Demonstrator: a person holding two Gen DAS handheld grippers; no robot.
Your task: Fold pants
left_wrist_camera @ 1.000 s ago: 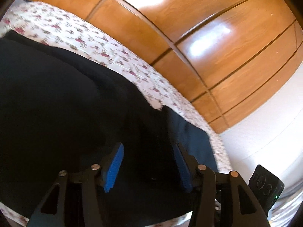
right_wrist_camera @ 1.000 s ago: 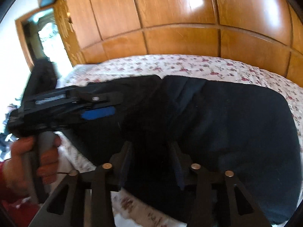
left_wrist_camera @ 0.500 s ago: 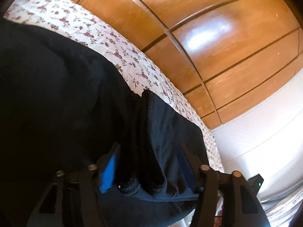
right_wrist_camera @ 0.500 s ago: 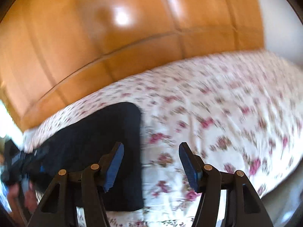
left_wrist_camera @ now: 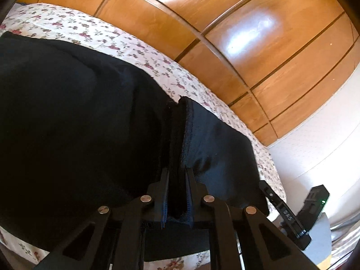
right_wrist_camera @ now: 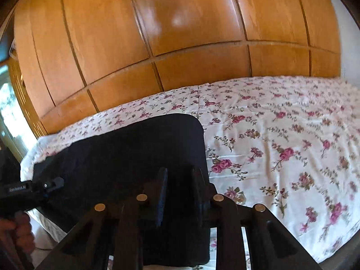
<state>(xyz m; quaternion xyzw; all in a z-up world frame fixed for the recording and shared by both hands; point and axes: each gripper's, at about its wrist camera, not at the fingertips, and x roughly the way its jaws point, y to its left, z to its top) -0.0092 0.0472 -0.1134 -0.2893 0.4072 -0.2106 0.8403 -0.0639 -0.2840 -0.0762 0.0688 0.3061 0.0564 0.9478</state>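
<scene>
we see dark pants [left_wrist_camera: 78, 123] lying on the floral bed [right_wrist_camera: 281, 123] by wood panels [right_wrist_camera: 180, 33]. left gripper [left_wrist_camera: 176, 193] is clamped narrow on a bunched fold of pants. right gripper [right_wrist_camera: 180, 193] is narrowed on the pants' edge, nipping cloth.

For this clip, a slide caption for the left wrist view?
Left tongs pinch a fold of dark pants on floral bedsheet.

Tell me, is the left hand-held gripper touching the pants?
Touching. The left wrist view shows the left hand-held gripper closed on a bunched edge of the pants.
</scene>
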